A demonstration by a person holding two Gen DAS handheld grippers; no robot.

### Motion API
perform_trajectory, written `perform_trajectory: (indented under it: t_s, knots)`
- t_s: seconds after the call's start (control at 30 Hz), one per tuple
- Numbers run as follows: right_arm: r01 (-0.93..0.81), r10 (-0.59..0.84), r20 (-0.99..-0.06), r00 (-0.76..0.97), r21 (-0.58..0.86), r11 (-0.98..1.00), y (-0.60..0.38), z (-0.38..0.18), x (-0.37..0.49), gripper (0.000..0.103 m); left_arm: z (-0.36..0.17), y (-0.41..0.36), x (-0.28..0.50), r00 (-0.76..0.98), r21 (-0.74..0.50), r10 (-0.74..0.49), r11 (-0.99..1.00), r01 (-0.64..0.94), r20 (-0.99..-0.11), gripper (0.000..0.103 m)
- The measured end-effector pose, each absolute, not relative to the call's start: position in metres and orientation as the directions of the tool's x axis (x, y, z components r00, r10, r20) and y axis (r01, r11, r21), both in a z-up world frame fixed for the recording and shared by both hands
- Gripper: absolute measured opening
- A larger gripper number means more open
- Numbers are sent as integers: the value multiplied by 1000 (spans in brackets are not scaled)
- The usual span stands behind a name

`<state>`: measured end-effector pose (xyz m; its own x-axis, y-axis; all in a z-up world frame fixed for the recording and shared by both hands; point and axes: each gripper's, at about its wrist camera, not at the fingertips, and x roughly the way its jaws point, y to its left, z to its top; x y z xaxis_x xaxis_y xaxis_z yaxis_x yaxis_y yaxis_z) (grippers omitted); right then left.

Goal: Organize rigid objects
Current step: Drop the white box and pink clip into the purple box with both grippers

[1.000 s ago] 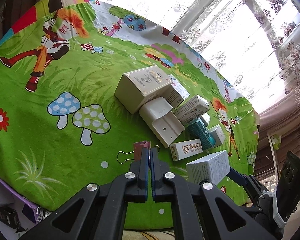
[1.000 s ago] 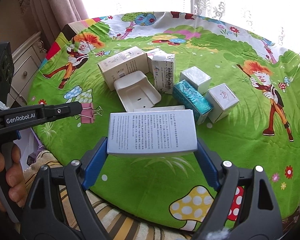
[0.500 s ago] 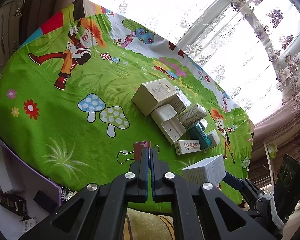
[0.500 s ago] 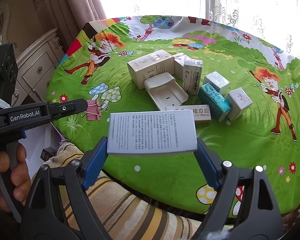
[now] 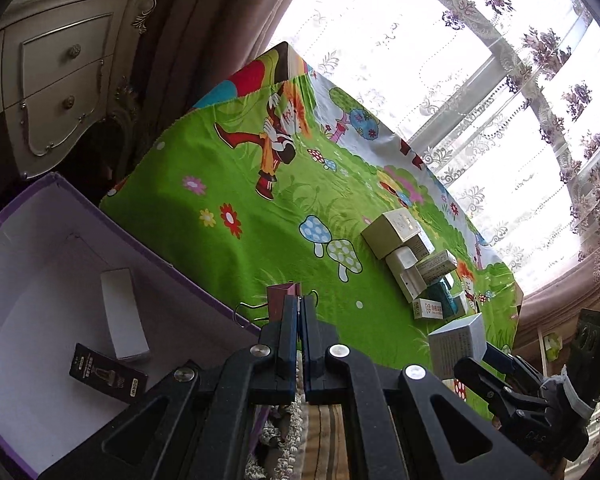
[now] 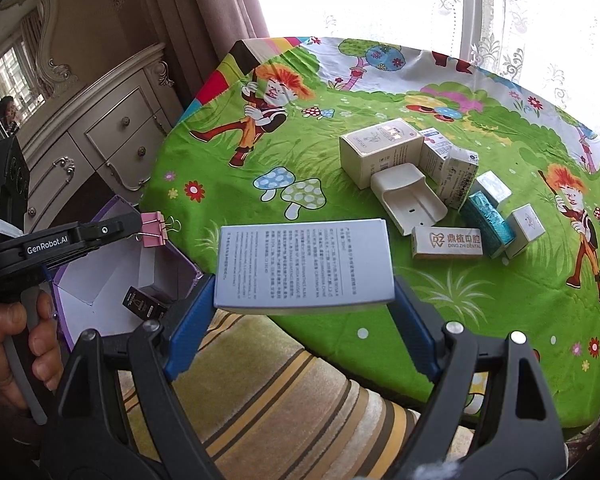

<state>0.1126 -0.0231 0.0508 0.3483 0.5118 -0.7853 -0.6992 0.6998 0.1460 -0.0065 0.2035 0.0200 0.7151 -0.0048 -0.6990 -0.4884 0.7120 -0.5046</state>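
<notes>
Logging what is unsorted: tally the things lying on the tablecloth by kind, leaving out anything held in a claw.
Cardboard boxes: 7
White plastic tray: 1
Total: 8

Bright daylight pours through the tall window (image 5: 440, 60) with flower-embroidered lace curtains (image 5: 540, 80) behind the cartoon-printed green cloth-covered counter (image 6: 380, 128), while left of that counter stand mauve drapes (image 6: 204, 20) and a cream carved dresser (image 6: 112, 136).

Purple box (image 5: 148, 240) cut off by frame edge, black packet (image 5: 108, 374) print unreadable (too small)
</notes>
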Motion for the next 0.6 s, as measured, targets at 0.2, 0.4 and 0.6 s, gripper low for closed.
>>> perform_trajectory:
  t_s: [0.2,0.4,0.6]
  knots:
    - [-759,531,-796,291,146,635,13,53,80,86,13,244,-58,707,-508,71,646,-570,-703,2]
    - [-825,531,-815,231,126,551,54,50,42,86,5,270,-101,690,-501,134,592,-632,-712,2]
    - [-891,522,-837,167,99,444,97,43,-4,86,-2,291,-135,678,-498,183,550,-671,-712,2]
